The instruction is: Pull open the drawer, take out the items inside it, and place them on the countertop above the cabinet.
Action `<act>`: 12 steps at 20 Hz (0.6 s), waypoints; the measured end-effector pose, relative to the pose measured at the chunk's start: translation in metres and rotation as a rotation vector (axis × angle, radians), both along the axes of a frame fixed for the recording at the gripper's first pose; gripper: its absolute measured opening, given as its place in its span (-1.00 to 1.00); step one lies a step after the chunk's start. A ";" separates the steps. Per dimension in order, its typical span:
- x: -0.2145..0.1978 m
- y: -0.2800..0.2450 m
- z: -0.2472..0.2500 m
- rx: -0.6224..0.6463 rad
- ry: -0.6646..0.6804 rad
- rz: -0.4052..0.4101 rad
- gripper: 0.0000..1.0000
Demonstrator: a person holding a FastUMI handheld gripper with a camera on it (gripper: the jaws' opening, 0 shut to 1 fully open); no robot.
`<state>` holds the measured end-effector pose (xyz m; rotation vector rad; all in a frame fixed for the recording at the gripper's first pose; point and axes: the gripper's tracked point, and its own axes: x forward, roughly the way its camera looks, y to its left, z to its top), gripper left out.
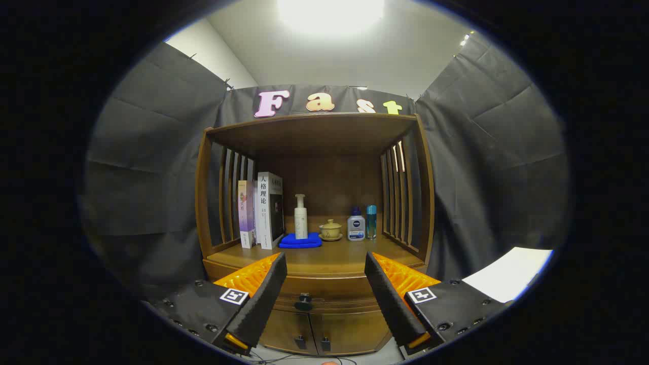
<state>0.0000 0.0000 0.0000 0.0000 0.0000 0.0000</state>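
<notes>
Hand-held gripper [324,284]: fingers held apart, nothing gripped | dark round drawer knob [303,302] framed between them, suggesting alignment for pulling | brown wooden drawer [329,290] closed | wooden surface [329,256] kept partly bare for items

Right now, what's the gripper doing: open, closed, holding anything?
Gripper: open, fingers spread wide, holding nothing, lined up ahead of the shut drawer with its knob between them, not touching it.
</notes>
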 end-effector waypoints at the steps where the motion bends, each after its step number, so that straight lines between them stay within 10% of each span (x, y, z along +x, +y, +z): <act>1: 0.001 0.001 -0.002 -0.005 0.002 0.000 0.96; 12: 0.001 0.007 0.000 -0.008 -0.009 0.012 0.96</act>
